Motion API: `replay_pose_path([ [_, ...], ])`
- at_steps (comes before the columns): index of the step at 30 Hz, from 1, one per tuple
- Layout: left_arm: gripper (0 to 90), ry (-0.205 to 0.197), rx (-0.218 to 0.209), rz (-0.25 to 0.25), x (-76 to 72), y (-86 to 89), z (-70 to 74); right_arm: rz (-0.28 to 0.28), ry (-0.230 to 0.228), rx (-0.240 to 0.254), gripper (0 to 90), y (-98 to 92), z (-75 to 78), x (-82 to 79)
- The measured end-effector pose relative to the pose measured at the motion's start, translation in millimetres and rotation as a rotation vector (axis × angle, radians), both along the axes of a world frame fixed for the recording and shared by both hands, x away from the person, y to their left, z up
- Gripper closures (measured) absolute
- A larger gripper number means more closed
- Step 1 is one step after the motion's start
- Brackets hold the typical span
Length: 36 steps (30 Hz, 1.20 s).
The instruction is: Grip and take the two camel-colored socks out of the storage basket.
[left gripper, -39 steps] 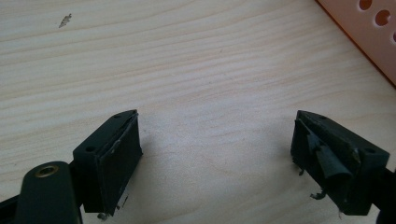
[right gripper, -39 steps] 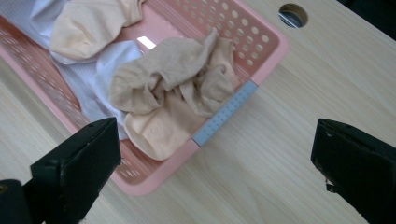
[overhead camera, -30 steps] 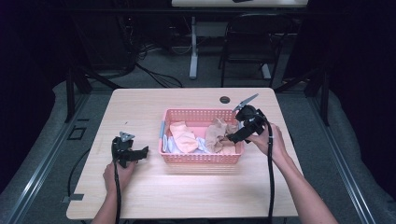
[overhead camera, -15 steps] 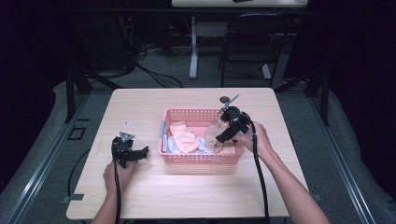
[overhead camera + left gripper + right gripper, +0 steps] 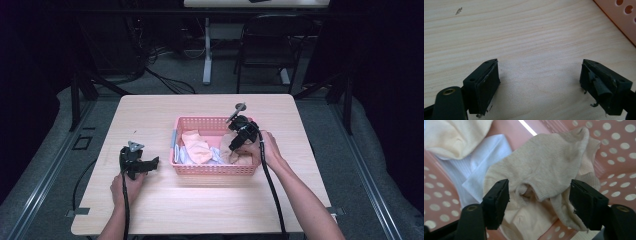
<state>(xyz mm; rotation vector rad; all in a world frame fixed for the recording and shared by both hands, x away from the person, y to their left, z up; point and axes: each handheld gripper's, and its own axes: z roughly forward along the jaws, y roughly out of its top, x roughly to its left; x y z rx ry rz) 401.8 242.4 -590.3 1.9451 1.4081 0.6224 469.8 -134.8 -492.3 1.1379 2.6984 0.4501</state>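
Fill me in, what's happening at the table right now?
A person works two handheld grippers at a wooden table. The right gripper is down in the pink basket, jaws open on either side of a crumpled beige sock, not yet closed on it. A white cloth and a cream-coloured piece lie beside it. The left gripper is open over bare tabletop left of the basket, holding nothing.

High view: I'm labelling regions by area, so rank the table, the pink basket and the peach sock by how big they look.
1. table
2. pink basket
3. peach sock, lying inside the basket
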Motion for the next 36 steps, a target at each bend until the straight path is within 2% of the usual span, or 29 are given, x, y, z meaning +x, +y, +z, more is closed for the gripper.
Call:
replay_pose_path([
  [2,15.6,0.0,0.0,0.0,0.0,0.0,0.0,-0.007,0.003,-0.006,38.0,1.2,-1.9,1.2],
  [4,15.6,-0.001,-0.001,0.0,0.0,0.0,-0.1,-0.01,0.01,-0.033,41.5,3.0,-4.2,2.7],
  [5,15.6,0.0,0.0,0.0,0.0,0.0,0.0,-0.025,0.003,-0.028,43.8,4.1,-6.9,2.6],
  [6,15.6,0.0,0.0,0.0,0.0,0.0,0.0,-0.013,0.015,-0.057,46.3,4.1,-6.4,4.5],
  [9,15.6,0.0,0.0,0.0,0.0,0.0,0.0,-0.026,0.017,-0.072,56.4,4.9,-8.5,6.6],
  [14,15.6,0.0,0.0,0.0,0.0,0.0,0.0,-0.048,0.005,-0.057,73.6,5.8,-9.3,6.8],
  [18,15.6,0.0,-0.001,0.001,0.0,-0.1,0.0,-0.046,0.005,-0.059,86.4,6.6,-8.0,6.9],
  [19,15.6,-0.001,0.0,0.001,0.0,-0.1,0.0,-0.044,0.007,-0.046,87.1,6.5,-7.2,6.8],
  [21,15.6,0.0,0.0,0.0,0.0,-0.1,0.0,-0.036,0.016,-0.051,87.6,6.5,-3.5,6.9],
  [22,15.6,0.0,0.0,0.0,0.0,0.0,0.0,-0.049,0.005,-0.029,87.7,7.0,-3.8,6.1],
  [27,15.6,0.0,0.0,0.0,0.1,0.0,0.0,-0.036,0.004,-0.03,88.6,6.5,6.3,6.2],
  [28,15.6,0.0,0.0,0.0,0.1,0.0,0.0,-0.041,-0.011,-0.02,88.7,7.1,7.1,5.2],
  [29,15.6,0.0,0.0,0.0,0.1,0.0,0.0,-0.028,-0.003,-0.03,88.7,7.3,10.5,5.3],
  [36,15.6,-0.001,-0.001,0.001,0.1,-0.1,0.0,-0.011,-0.017,-0.002,88.8,9.5,30.1,3.4],
])
